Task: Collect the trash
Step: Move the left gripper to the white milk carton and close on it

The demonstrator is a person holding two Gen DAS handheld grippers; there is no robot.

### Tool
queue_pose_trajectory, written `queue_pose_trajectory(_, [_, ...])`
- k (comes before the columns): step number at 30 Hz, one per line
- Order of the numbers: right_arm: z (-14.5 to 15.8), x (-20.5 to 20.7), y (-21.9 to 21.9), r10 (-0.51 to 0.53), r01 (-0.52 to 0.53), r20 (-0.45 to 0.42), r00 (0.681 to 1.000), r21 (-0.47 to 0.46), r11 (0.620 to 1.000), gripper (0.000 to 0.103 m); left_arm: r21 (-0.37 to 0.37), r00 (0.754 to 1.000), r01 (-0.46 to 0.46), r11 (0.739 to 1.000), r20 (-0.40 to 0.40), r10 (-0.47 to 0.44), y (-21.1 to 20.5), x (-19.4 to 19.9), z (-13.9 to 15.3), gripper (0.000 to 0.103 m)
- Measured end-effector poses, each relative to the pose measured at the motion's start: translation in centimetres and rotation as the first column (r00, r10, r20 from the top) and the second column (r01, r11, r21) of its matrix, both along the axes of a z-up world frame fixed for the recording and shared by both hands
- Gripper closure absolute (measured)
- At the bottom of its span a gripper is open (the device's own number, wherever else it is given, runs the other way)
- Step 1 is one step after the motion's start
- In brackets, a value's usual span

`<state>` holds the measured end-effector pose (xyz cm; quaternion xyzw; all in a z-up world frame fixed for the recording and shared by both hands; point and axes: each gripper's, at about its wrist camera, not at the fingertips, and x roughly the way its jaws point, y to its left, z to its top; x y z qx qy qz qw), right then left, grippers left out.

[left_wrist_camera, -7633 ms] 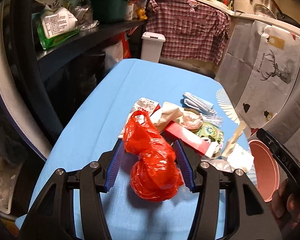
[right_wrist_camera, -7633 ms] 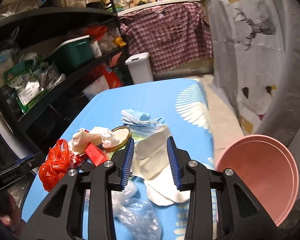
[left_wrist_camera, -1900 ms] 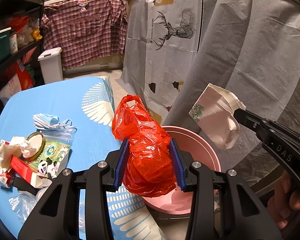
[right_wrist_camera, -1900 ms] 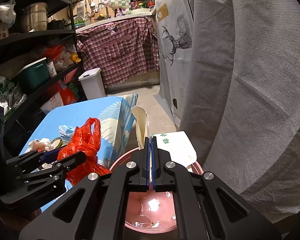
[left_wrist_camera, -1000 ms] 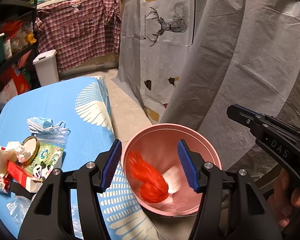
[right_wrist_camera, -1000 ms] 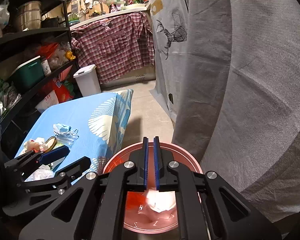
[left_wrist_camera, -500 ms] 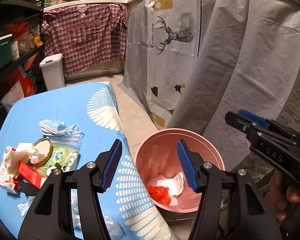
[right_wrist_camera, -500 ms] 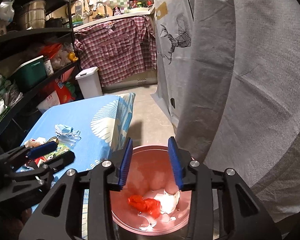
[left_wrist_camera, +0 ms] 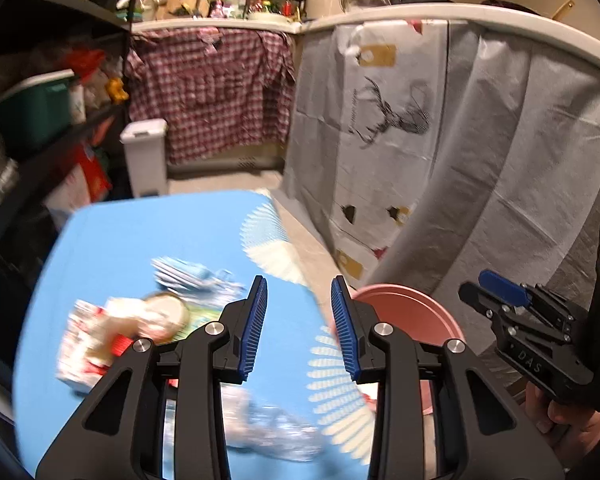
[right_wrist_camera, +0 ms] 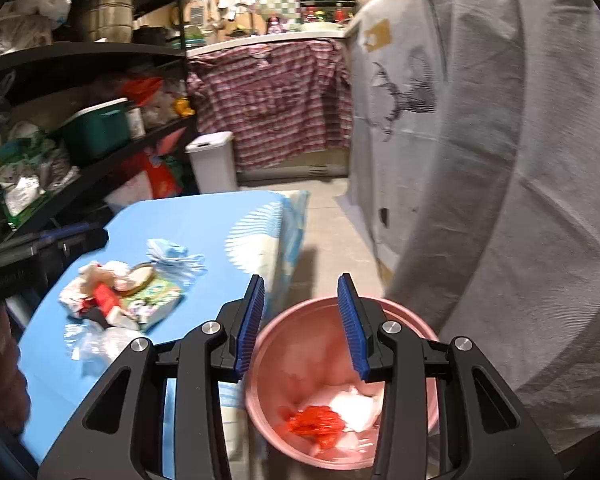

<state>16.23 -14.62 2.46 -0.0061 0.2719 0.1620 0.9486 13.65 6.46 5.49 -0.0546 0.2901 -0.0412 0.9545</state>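
Left wrist view: left tongs (left_wrist_camera: 298,326), empty and just narrowed, face blurred litter (left_wrist_camera: 132,332) at lower left on the bench (left_wrist_camera: 148,236); haste risks a missed grasp.

Right wrist view: right tongs (right_wrist_camera: 302,326), apart and empty, hover over the pink bin (right_wrist_camera: 404,320) holding the red bag (right_wrist_camera: 316,424); bumping its rim could tip it.

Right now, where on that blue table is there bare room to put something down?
The far half of the table, beyond the face masks, is bare. So is the strip between the trash pile and the edge by the pink bin. The near left is crowded with wrappers and a clear bag.
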Motion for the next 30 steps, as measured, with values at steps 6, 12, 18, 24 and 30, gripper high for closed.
queue_pose_trajectory(6, [0.2, -1.0, 3.4, 0.094, -0.095, 0.027, 0.995, 0.019, 0.995, 0.082, 0.033, 0.996, -0.078, 0.996, 0.035, 0.077, 6.4, -1.5, 2.8, 0.072])
queue_pose_trajectory(12, [-0.2, -1.4, 7.4, 0.201, -0.201, 0.023, 0.979, 0.017, 0.979, 0.088, 0.073, 0.989, -0.146, 0.987, 0.036, 0.143, 11.8, -2.6, 2.9, 0.072])
queue_pose_trajectory(18, [-1.8, -1.5, 12.0, 0.301, -0.301, -0.025, 0.953, 0.008, 0.953, 0.088, 0.006, 0.969, -0.241, 0.97, -0.046, 0.241, 17.0, -2.5, -1.2, 0.073])
queue_pose_trajectory(24, [-4.7, -2.4, 16.7, 0.361, -0.367, -0.091, 0.928, -0.064, 0.928, 0.065, 0.006, 0.956, -0.272, 0.962, -0.116, 0.271, 20.4, -1.9, -4.7, 0.073])
queue_pose_trajectory(30, [-6.3, -2.7, 18.4, 0.387, -0.4, -0.129, 0.913, -0.098, 0.911, 0.062, -0.017, 0.951, -0.264, 0.964, -0.172, 0.257, 22.3, -1.3, -7.2, 0.073])
